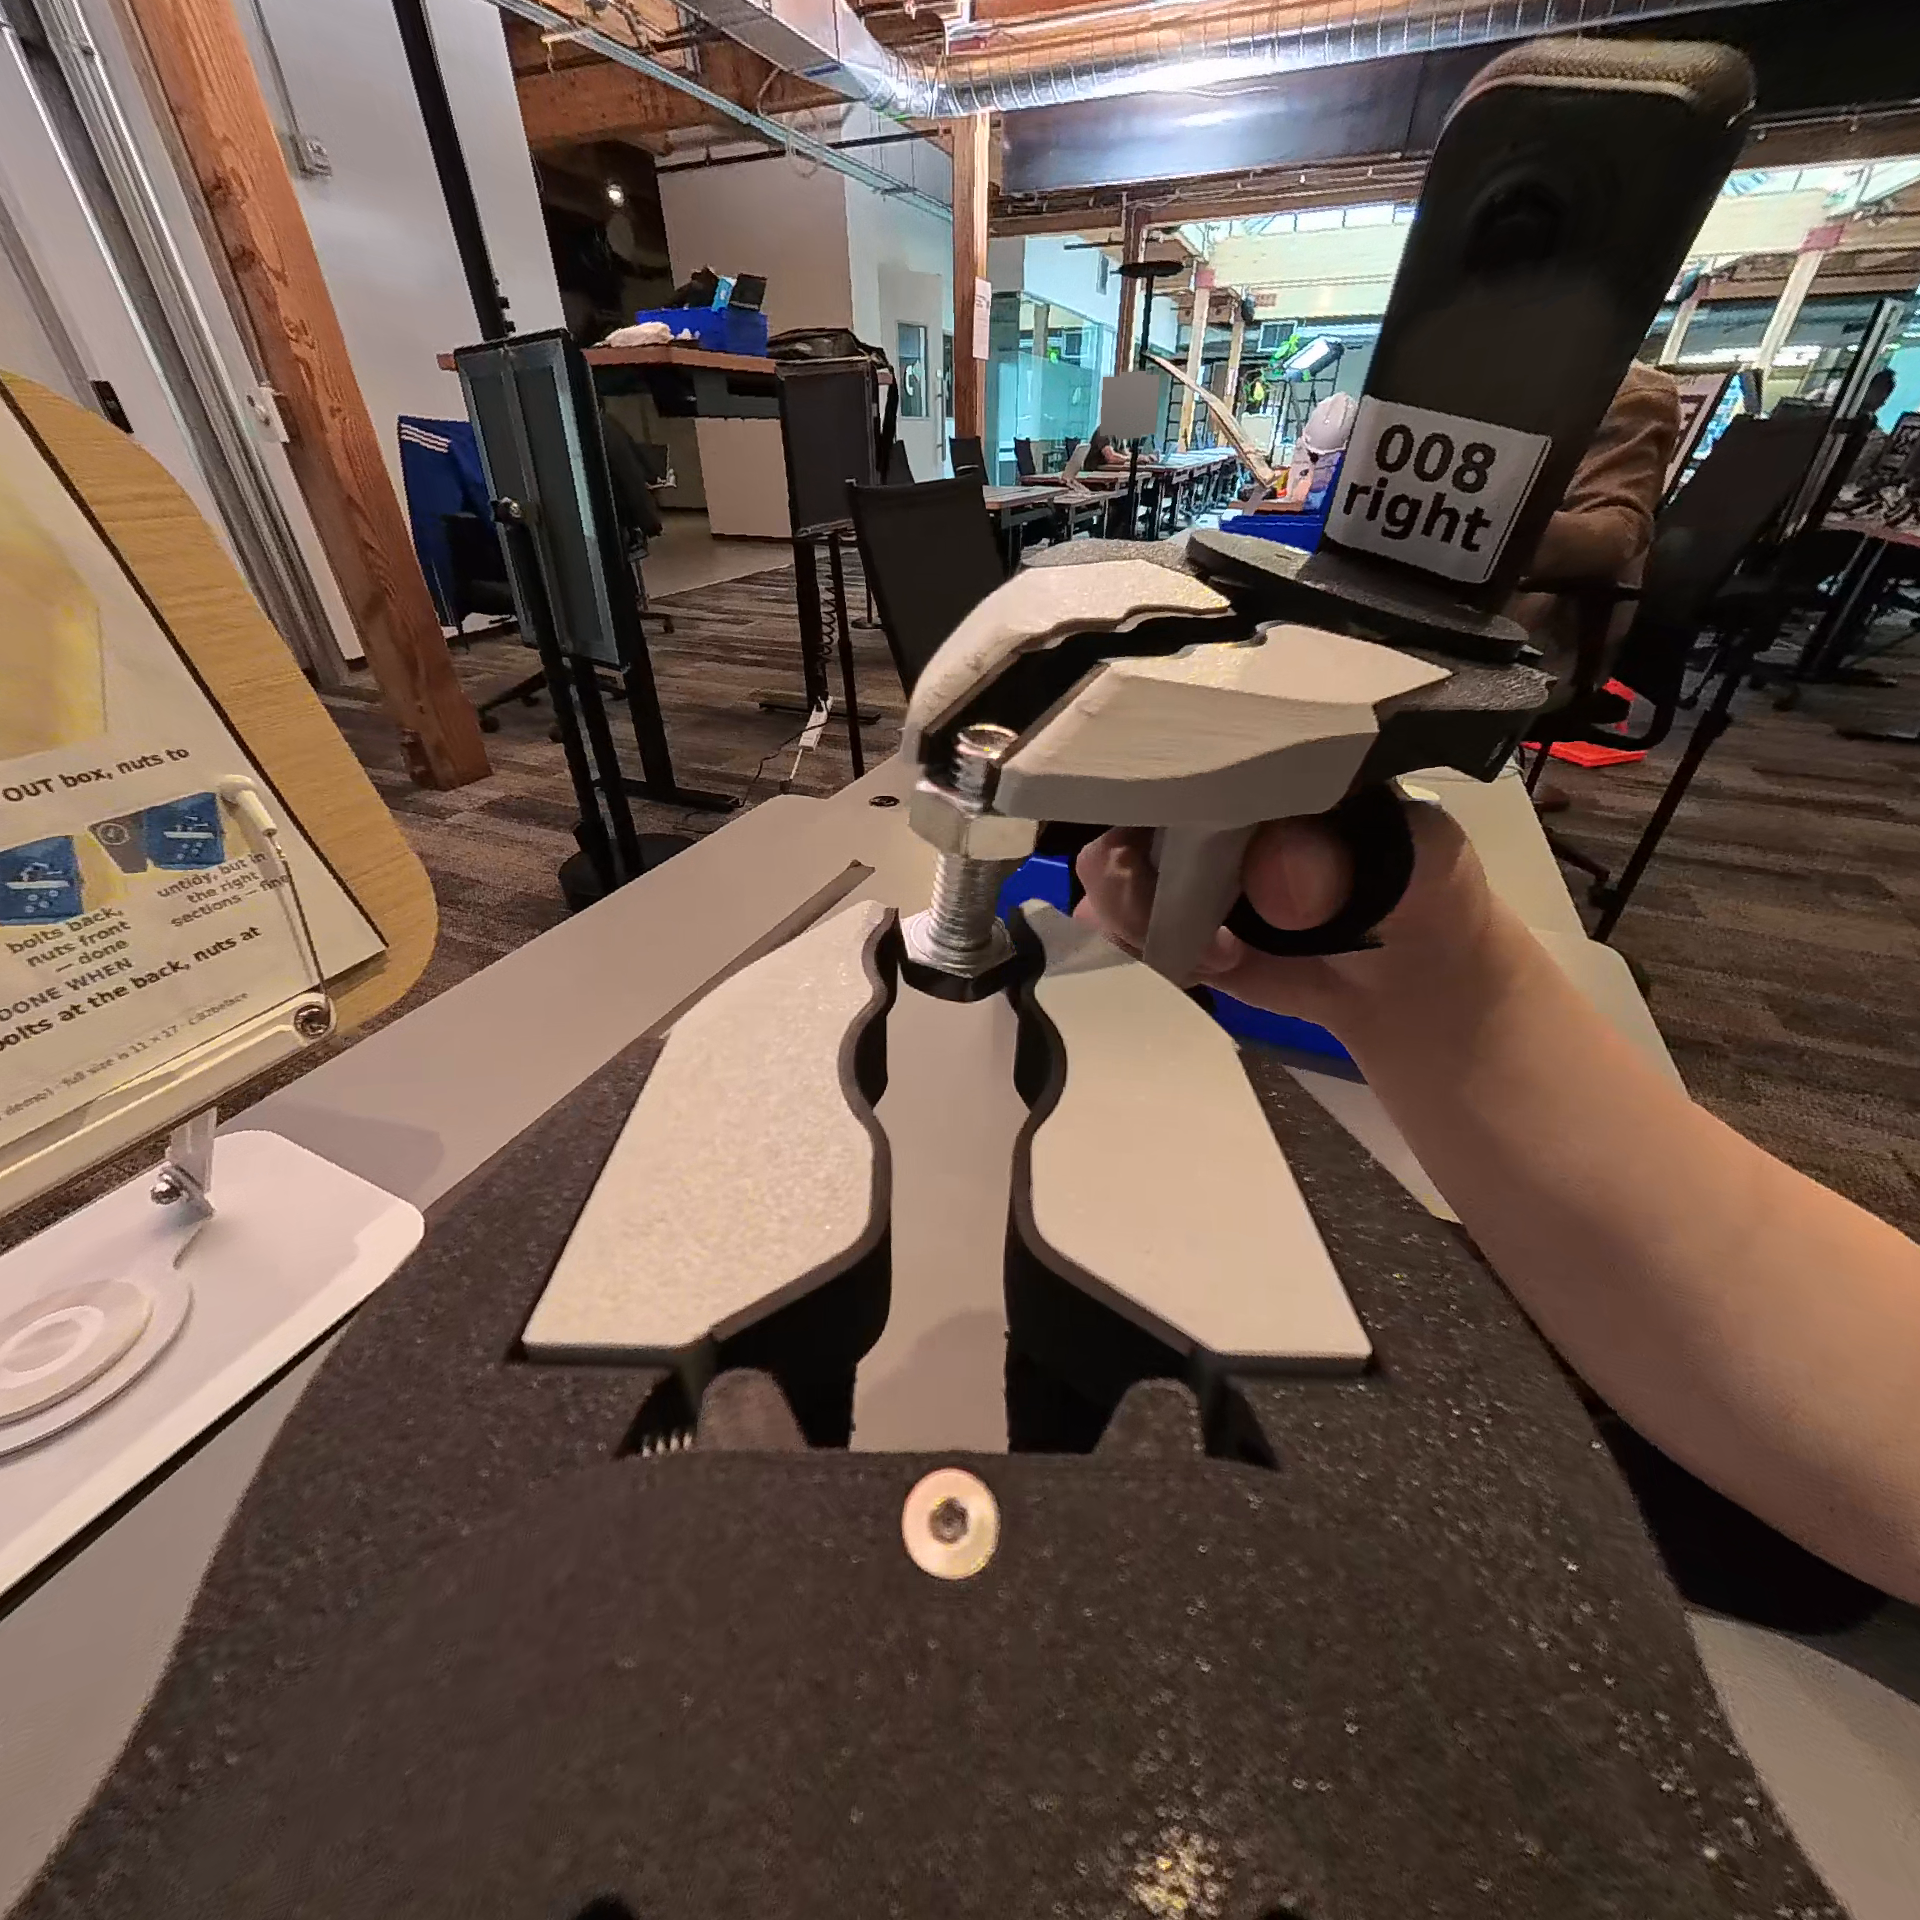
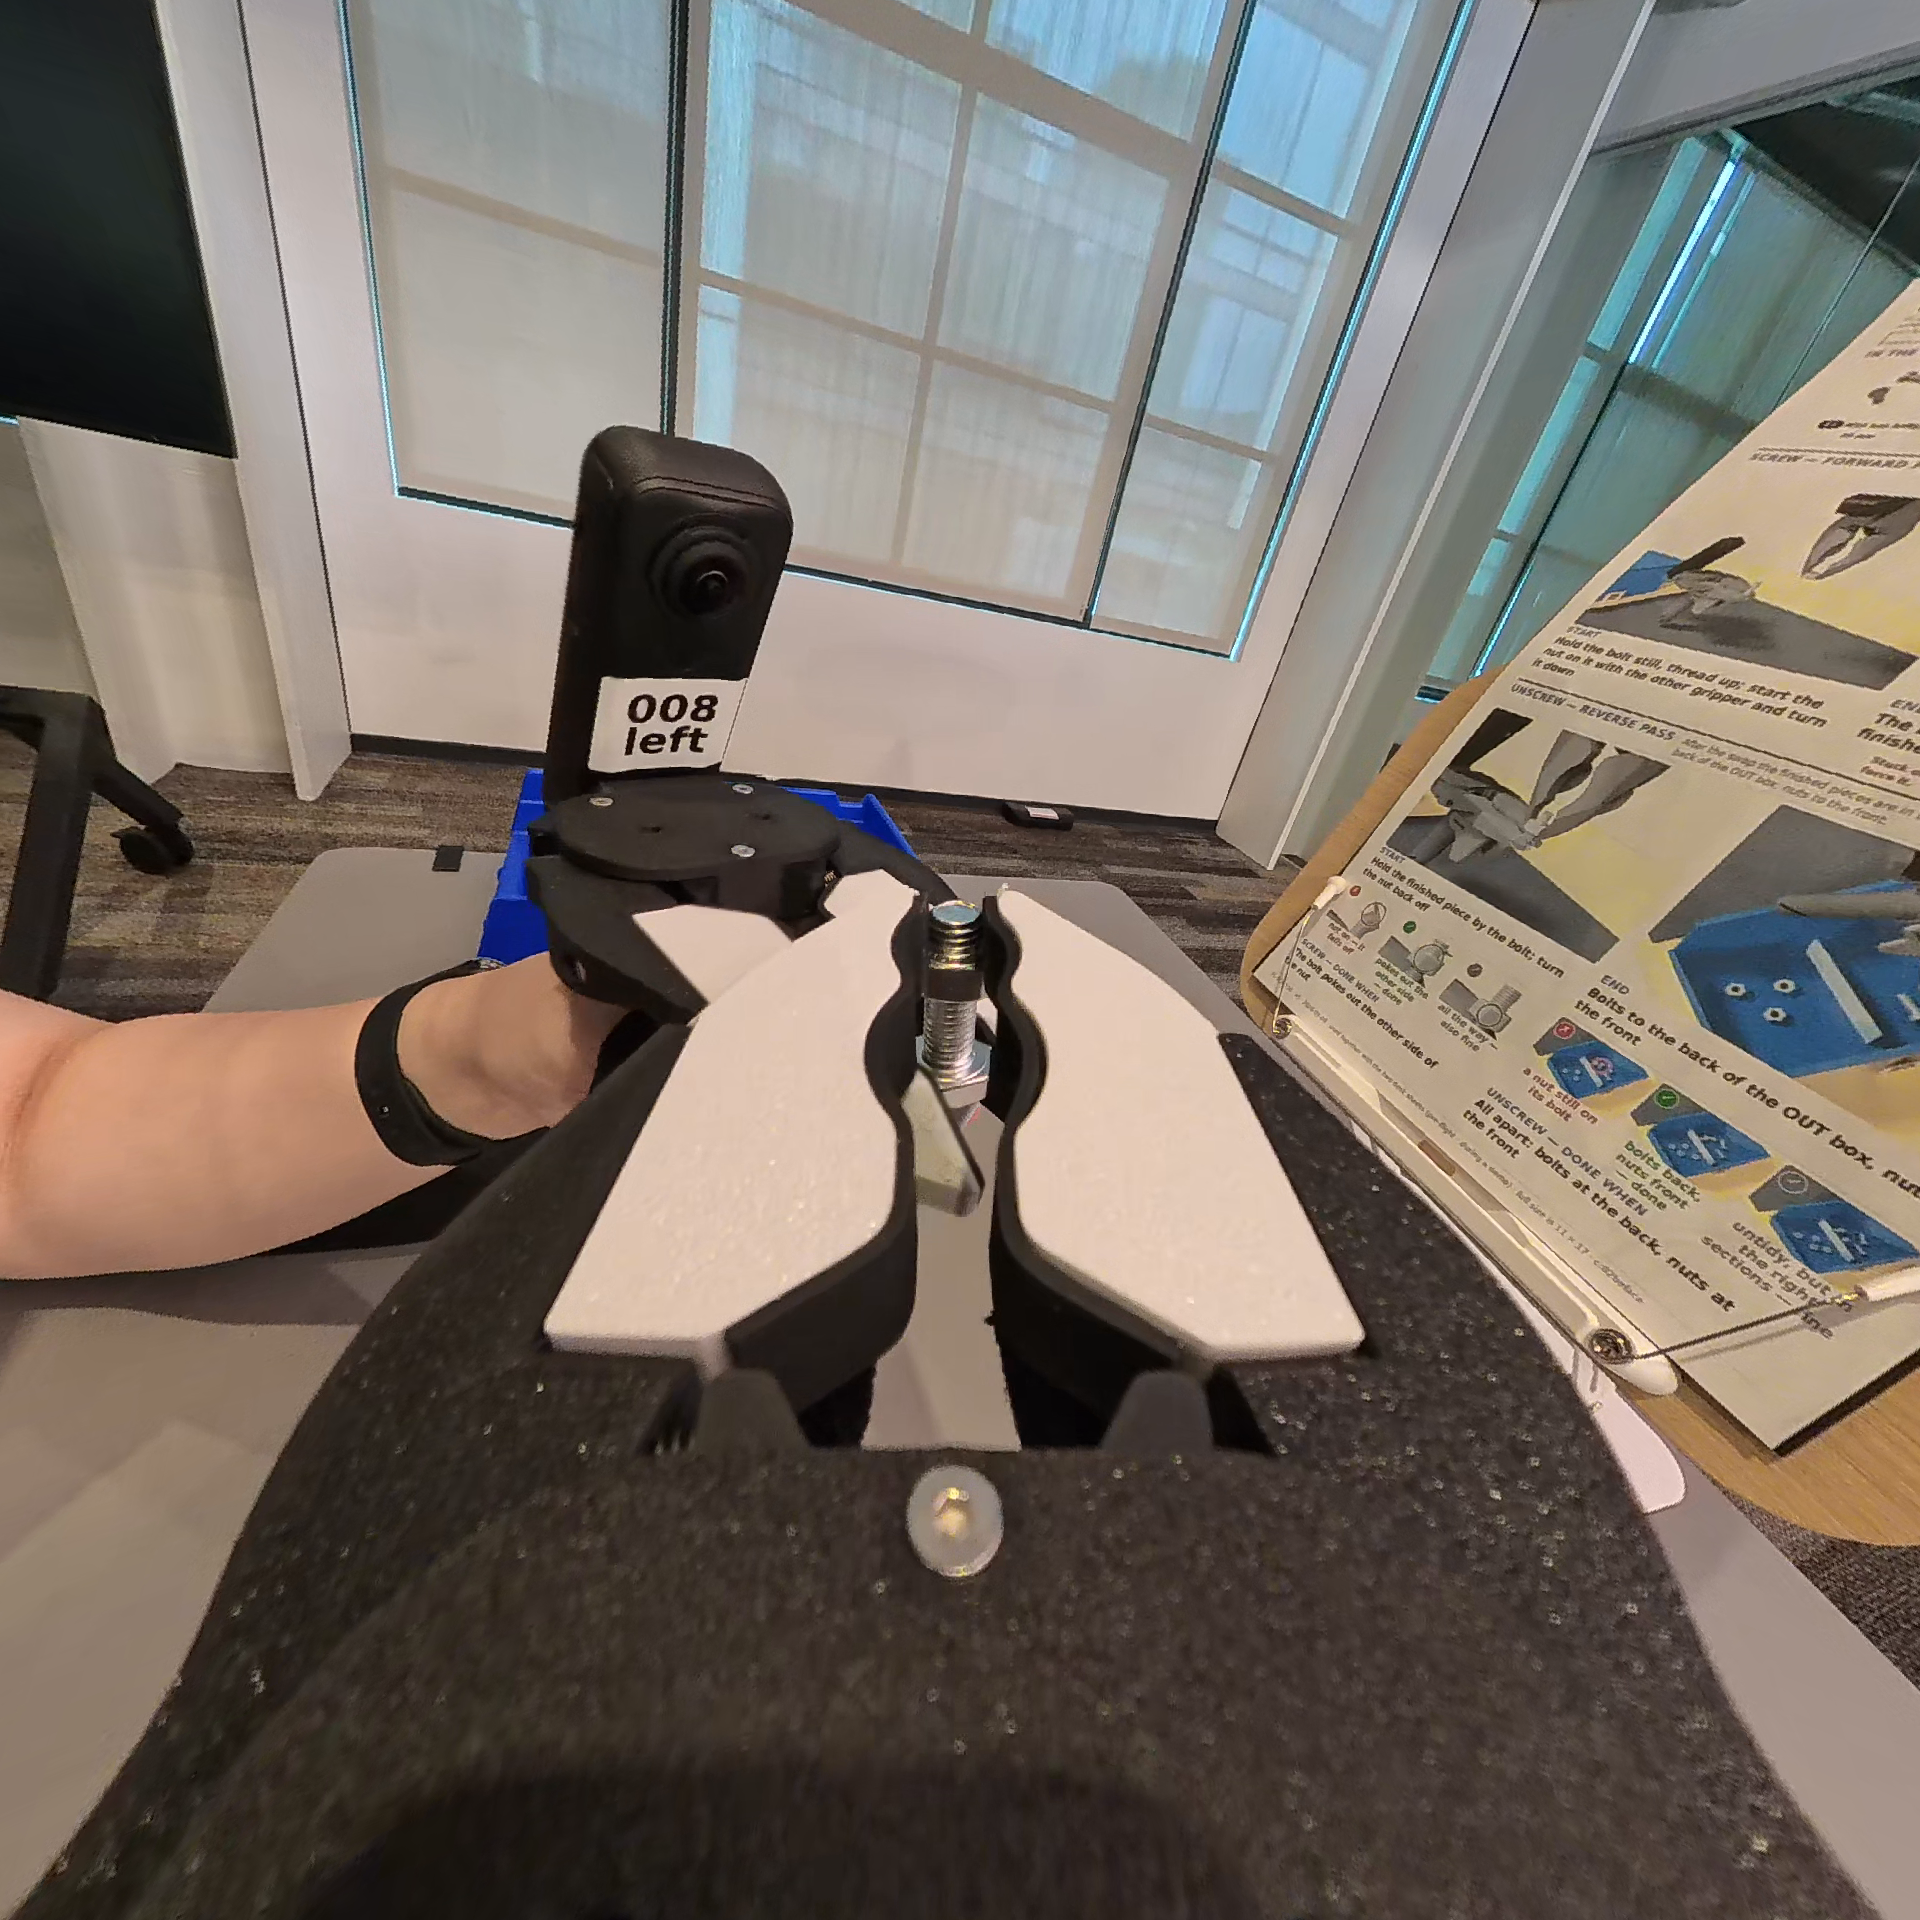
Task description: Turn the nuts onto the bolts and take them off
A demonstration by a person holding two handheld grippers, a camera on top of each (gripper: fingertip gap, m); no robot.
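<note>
Both tongs (image 1: pixel 954 961) (image 2: pixel 951 971) around upright bolt (image 1: pixel 961 914).

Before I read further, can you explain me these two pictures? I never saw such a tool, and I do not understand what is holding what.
A person holds a hand-operated gripper in each hand; a camera on each looks forward along its jaws. In the left wrist view, the left gripper clamps the head of an upright bolt, while the right gripper, in a hand, closes on the nut near the bolt's top. The right wrist view shows the same from the right gripper's side. Underneath are a grey table, a blue bin and an instruction board.
</note>
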